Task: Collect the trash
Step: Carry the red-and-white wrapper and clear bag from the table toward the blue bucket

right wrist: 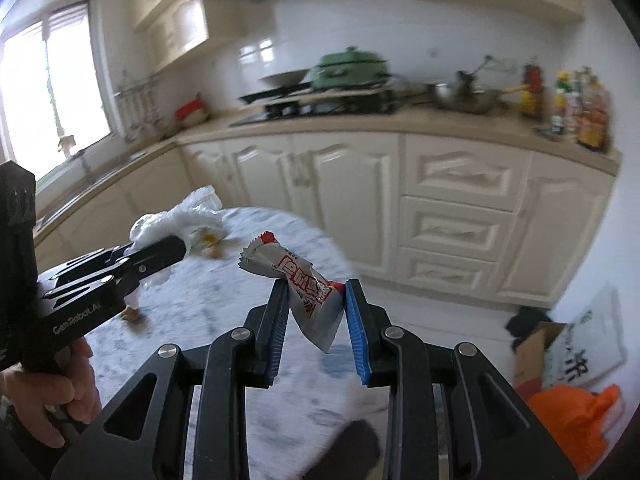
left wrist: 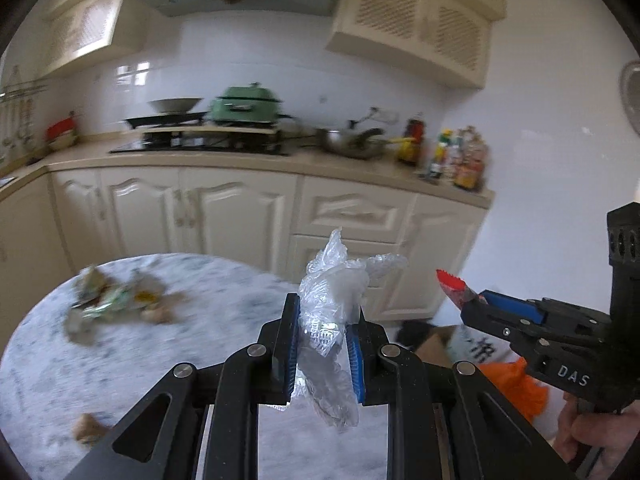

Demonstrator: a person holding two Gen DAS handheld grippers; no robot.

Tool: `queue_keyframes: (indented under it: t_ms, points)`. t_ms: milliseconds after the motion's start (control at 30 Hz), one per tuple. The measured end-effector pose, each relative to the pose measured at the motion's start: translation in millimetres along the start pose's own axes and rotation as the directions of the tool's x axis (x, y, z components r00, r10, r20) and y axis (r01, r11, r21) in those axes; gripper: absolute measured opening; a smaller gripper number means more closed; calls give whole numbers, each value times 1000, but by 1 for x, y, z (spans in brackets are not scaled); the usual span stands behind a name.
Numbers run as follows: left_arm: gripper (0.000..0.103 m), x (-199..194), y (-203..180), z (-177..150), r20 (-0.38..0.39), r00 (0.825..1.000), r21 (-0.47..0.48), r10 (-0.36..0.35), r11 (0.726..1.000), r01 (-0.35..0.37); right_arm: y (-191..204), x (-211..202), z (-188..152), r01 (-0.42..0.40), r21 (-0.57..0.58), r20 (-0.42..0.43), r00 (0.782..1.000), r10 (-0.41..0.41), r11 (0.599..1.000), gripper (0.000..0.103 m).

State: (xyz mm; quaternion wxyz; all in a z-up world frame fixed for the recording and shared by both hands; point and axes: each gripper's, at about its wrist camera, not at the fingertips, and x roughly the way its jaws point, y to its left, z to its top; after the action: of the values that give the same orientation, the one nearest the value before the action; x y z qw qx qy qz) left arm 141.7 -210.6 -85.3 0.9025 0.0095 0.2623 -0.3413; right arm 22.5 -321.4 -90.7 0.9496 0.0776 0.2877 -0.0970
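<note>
Where left view blurs, snack wrapper [right wrist: 310,292] print legible.

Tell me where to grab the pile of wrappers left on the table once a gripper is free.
Come from above and pinch the raised crumpled middle of the pile of wrappers; it lies loose and low on the table, so thin edges would slip.

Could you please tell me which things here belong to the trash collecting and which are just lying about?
Job:
- clear plastic wrap in left tongs
- red-and-white snack wrapper in right tongs
- scraps on the marble table

Lying about:
- green pot
- sauce bottles
</note>
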Motion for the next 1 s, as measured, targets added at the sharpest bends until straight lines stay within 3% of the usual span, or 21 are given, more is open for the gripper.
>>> queue_keyframes:
  t_ms: [233,433,633,867,900,967,1000]
  points:
    - [18,51,-50,12,-50,990,38,-131,990,133,-65,-30,-8,112,94,29,993,-116,989,29]
    - [18,122,-88,18,-171,967,44,-189,979,199,-125,-28,-29,188,182,-16,982,-188,965,29]
    - [18,206,-130,17,-341,918,57,-204,970,237,-185,0,-62,217,293,-94,976,-198,931,29]
    - [20,302,-168,11,-509,844,78,-169,967,241,-245,54,-109,224,411,-212,966,-146,884,31]
    - [23,317,-175,11,-526,835,80,-164,967,240,-252,61,-114,222,425,-227,965,-134,877,34]
    - [39,344,-188,9,-564,815,100,-134,968,229,-270,75,-129,244,461,-257,957,-135,853,42]
    - [52,354,-192,8,-573,811,107,-123,969,223,-275,78,-133,247,471,-267,955,-131,847,48]
